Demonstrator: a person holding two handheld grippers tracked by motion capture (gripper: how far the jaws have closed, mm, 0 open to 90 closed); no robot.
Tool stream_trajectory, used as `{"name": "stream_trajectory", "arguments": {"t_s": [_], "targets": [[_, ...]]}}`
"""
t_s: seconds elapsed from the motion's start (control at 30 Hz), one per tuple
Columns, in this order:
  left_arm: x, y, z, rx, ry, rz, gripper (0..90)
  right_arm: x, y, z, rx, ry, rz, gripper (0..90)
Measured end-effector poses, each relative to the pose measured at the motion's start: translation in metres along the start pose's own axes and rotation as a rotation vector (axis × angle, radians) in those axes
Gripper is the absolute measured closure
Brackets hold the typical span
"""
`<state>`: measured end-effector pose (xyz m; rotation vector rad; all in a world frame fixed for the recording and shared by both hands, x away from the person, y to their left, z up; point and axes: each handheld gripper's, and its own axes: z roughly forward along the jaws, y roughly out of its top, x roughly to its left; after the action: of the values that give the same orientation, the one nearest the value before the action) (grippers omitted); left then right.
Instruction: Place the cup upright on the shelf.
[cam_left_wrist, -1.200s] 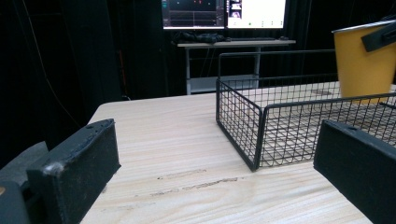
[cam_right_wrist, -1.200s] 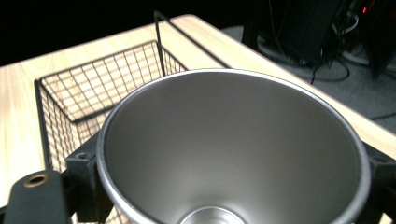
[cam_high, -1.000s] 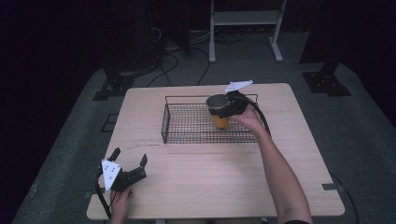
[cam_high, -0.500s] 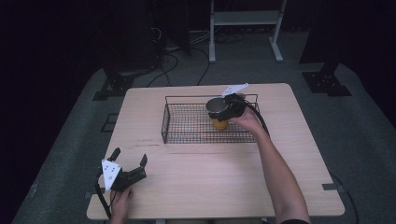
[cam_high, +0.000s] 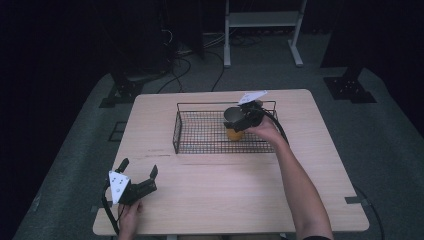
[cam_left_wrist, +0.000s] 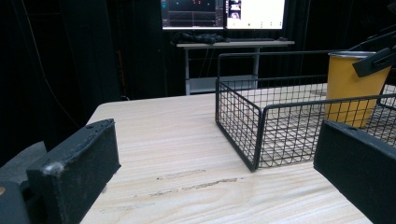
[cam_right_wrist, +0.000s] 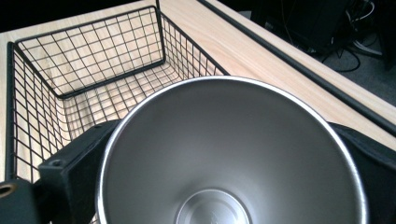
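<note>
from the high view i see the wire basket (cam_high: 222, 131) standing on the far half of the tabletop (cam_high: 235, 200). my right tool (cam_high: 243, 119) is over the basket's right end, its jaws closed around the yellow cup (cam_high: 234, 131), which sits inside the basket near that end. my left tool (cam_high: 137, 174) rests well apart from the basket, at the near left part of the tabletop, its jaws spread wide with nothing between them, my left hand (cam_high: 129, 216) behind it at the edge.

in the left gripper view my left tool (cam_left_wrist: 210, 172) looks across bare wood toward the basket (cam_left_wrist: 261, 121), both black jaws far apart at the bottom corners. the yellow cup (cam_left_wrist: 348, 88) stands upright inside the basket, toward its right, with a black jaw of the other tool touching its rim. faint scuff marks (cam_left_wrist: 196, 179) lie on the tabletop (cam_left_wrist: 154, 135) just in front of the basket's near corner.

in the right gripper view i look straight down into the cup (cam_right_wrist: 233, 154): a bare steel inside, round rim. the right tool's jaws press against its sides left and right. behind the cup lies the rest of the basket (cam_right_wrist: 88, 70), its mesh floor bare, and the tabletop (cam_right_wrist: 243, 51) beyond its wall.
</note>
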<state>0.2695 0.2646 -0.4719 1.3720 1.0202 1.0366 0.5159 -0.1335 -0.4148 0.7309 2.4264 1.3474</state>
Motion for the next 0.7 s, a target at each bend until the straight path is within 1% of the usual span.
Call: {"name": "stream_trajectory", "arguments": {"t_s": [0.17, 0.4, 0.7], "targets": [[-0.0002, 0.0000, 0.0001, -0.001, 0.000, -0.001, 0.0, 0.0021, 0.0009, -0.0007, -0.005, 0.001, -0.002, 1.3], [-0.0002, 0.0000, 0.0002, 0.000, 0.000, -0.001, 0.0, 0.0018, 0.0012, -0.0028, -0.007, 0.009, 0.011, 1.2], [-0.0003, 0.0000, 0.0005, 0.000, 0.003, -0.001, 0.0, 0.0020, 0.0040, -0.0080, -0.036, 0.008, 0.018, 1.2]]}}
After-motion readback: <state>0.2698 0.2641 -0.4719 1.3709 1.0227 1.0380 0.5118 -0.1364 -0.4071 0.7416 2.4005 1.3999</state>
